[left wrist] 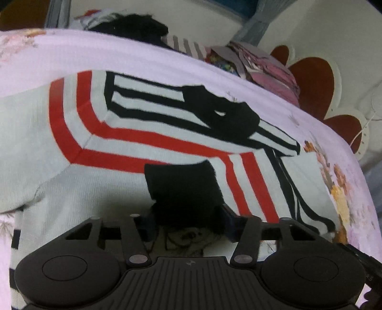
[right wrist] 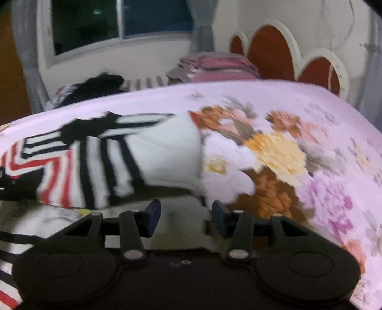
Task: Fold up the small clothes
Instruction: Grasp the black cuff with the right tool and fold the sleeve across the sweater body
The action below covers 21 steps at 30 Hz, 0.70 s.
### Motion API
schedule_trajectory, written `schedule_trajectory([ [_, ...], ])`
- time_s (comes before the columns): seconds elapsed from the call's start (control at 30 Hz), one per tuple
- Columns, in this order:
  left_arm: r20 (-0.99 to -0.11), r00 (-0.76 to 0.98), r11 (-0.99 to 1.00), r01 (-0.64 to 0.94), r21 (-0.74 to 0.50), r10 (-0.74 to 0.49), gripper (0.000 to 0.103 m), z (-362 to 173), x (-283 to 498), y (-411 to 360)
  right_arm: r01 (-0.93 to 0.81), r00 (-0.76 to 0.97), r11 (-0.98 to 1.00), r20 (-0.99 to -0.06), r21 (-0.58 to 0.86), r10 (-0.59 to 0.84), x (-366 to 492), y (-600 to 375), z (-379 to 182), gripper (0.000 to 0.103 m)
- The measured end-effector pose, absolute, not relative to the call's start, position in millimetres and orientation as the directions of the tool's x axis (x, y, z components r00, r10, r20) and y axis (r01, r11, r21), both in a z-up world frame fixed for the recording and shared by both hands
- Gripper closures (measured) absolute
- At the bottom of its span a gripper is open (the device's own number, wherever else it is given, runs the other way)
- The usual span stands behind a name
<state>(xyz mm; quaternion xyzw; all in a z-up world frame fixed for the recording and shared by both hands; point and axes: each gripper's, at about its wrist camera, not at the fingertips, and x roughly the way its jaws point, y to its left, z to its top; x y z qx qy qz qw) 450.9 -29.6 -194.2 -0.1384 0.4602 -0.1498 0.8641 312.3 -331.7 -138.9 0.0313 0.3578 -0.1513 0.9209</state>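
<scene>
Sweater (left wrist: 148, 143), white with red and black stripes, lying spread on my floral bedsheet (right wrist: 310, 133), no readable label or brand anywhere, left tool (left wrist: 188, 219) grasping a black cuff (left wrist: 181, 188), right tool (right wrist: 183, 214) released, jaws apart beside the sweater's hem.

A home bedroom. A bed covered with a pink floral bedsheet (right wrist: 274, 147) fills the frame; its scalloped white-and-red headboard (right wrist: 269, 50) stands at upper right, a curtained window (right wrist: 121, 21) at upper left, and a pile of folded clothes (right wrist: 214, 66) lies at the bed's far edge.
</scene>
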Motion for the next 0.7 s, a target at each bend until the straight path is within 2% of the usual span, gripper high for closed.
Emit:
schedule_trajectory([
  [0.07,-0.750,0.536,0.916,0.134,-0.378,-0.388,0.074,-194,453,-31,0.306,0.686,0.951,-0.681,-0.050,-0.256,316,-337,-146,0.056],
  [0.1,-0.753,0.529,0.915,0.132,-0.382,-0.391,0.088,-195,455,-31,0.303,0.684,0.952,-0.687,-0.040,-0.246,319,-338,-149,0.056],
  [0.27,-0.707,0.581,0.905,0.138,-0.403,-0.403,0.092,-183,451,-26,0.283,0.683,0.959,-0.696,-0.028,-0.222,334,-342,-160,0.059],
  [0.33,-0.672,0.629,0.905,0.129,-0.405,-0.390,0.093,-171,447,-18,0.274,0.686,0.962,-0.697,-0.022,-0.211,342,-341,-161,0.066],
  [0.43,-0.631,0.690,0.912,0.105,-0.397,-0.354,0.093,-157,444,-1,0.269,0.694,0.963,-0.688,-0.026,-0.212,352,-342,-159,0.067],
  [0.47,-0.640,0.687,0.916,0.099,-0.389,-0.346,0.093,-158,446,3,0.266,0.698,0.964,-0.687,-0.014,-0.202,354,-342,-160,0.071],
  [0.5,-0.653,0.680,0.923,0.092,-0.375,-0.333,0.093,-162,447,6,0.261,0.699,0.965,-0.689,-0.002,-0.191,355,-342,-160,0.082],
  [0.63,-0.721,0.625,0.945,0.089,-0.315,-0.299,0.093,-189,453,2,0.283,0.685,0.959,-0.696,-0.017,-0.215,349,-344,-166,0.089],
  [0.7,-0.733,0.618,0.952,0.086,-0.294,-0.283,0.093,-195,453,-1,0.308,0.680,0.951,-0.706,0.030,-0.198,343,-353,-169,0.091],
])
